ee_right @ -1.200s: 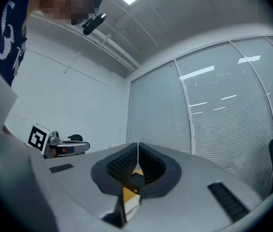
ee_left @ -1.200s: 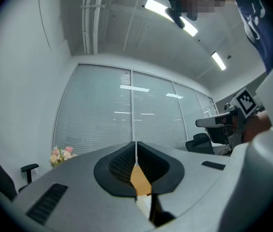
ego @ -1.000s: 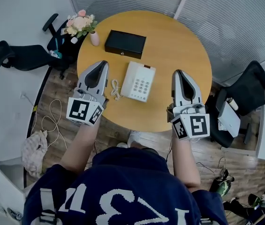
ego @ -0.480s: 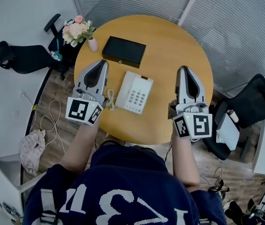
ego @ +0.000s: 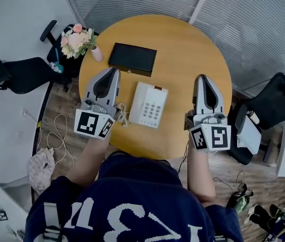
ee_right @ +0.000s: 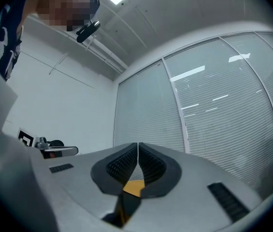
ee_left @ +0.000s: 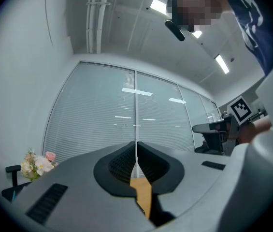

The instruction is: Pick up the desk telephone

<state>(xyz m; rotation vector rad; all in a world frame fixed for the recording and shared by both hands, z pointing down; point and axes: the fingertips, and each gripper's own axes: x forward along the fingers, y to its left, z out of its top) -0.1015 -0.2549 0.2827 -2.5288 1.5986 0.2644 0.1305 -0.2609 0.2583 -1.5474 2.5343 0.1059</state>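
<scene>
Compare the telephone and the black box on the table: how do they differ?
The telephone is white with a keypad and a coiled cord; the black box has a plain dark lid. The telephone lies between the left gripper and the right gripper; the black box lies beyond it, farther from the person. Both lie flat on the round table, untouched.

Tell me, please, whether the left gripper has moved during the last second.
Yes. Judged against the black rectangular box, the left gripper has advanced forward: its tip now draws level with the box's near edge.
</scene>
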